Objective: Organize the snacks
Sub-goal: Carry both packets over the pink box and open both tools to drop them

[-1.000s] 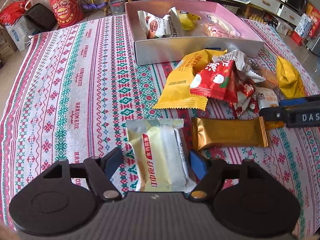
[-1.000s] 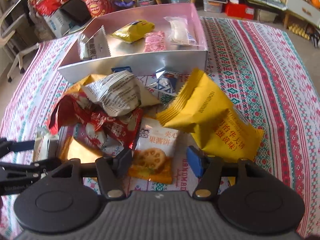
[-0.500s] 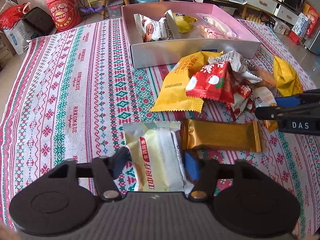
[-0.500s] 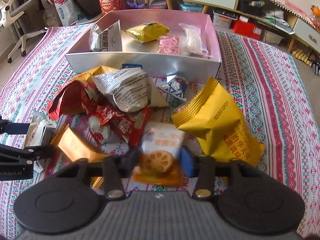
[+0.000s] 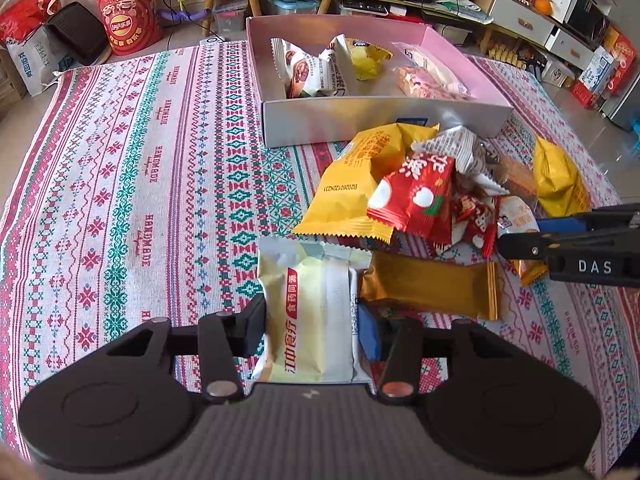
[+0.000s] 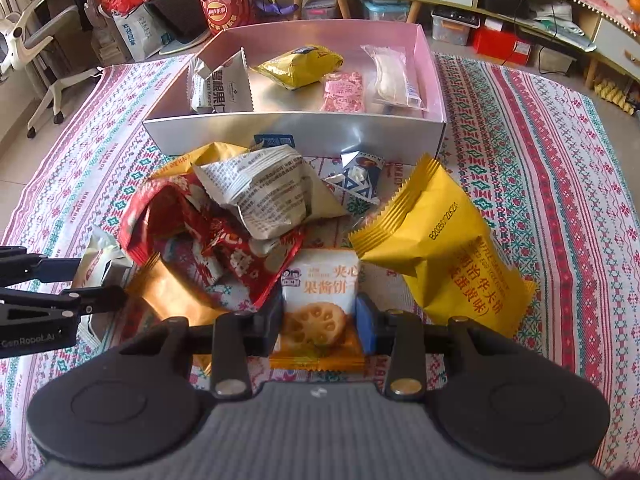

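My left gripper (image 5: pixel 312 328) is closing on a pale yellow and white snack packet (image 5: pixel 308 292) lying on the patterned cloth; both pads touch its sides. In the right wrist view, my right gripper (image 6: pixel 320 320) is shut on a white and orange biscuit packet (image 6: pixel 320 284) at the near edge of the snack pile. The pink-walled box (image 5: pixel 384 120) stands behind the pile and holds several packets. A gold bar (image 5: pixel 428 284) lies just right of the left gripper. The right gripper (image 5: pixel 560 236) shows at the right edge of the left wrist view.
The pile holds a yellow packet (image 5: pixel 352 196), a red packet (image 5: pixel 416 200), a grey-white packet (image 6: pixel 260 196) and a large yellow packet (image 6: pixel 448 256). Bare patterned cloth (image 5: pixel 140 200) spreads to the left. Cabinets, bags and boxes stand beyond the table.
Both grippers have closed from wide apart onto their packets: the left on the pale yellow packet, the right on the biscuit packet. The hands hardly shifted.
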A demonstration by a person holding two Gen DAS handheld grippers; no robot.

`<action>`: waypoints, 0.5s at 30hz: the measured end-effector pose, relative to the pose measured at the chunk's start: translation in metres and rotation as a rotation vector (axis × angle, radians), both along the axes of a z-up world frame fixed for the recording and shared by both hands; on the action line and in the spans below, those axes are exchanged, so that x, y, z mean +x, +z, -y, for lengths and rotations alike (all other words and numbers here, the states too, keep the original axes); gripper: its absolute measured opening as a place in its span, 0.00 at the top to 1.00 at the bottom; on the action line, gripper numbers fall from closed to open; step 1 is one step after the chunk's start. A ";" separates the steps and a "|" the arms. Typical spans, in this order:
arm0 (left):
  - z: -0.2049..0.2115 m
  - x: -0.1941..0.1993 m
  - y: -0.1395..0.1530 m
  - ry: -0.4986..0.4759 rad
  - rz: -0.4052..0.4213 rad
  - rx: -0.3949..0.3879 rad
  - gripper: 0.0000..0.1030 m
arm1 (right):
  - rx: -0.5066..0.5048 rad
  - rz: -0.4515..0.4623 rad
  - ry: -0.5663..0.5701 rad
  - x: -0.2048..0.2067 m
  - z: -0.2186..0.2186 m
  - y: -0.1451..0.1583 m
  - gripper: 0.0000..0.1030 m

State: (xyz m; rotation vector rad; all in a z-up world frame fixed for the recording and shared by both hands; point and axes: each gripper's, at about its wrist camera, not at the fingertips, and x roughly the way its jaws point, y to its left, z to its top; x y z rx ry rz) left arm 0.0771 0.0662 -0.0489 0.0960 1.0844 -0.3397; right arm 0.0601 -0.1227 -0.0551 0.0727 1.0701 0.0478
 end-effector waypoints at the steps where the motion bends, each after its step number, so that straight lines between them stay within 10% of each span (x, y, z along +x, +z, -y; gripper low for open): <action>1: -0.001 0.000 0.001 0.001 0.000 -0.002 0.48 | 0.002 -0.001 -0.002 0.000 0.000 0.001 0.66; 15: 0.002 -0.010 0.021 -0.014 0.013 -0.075 0.48 | 0.035 0.008 0.006 -0.007 0.003 0.020 0.66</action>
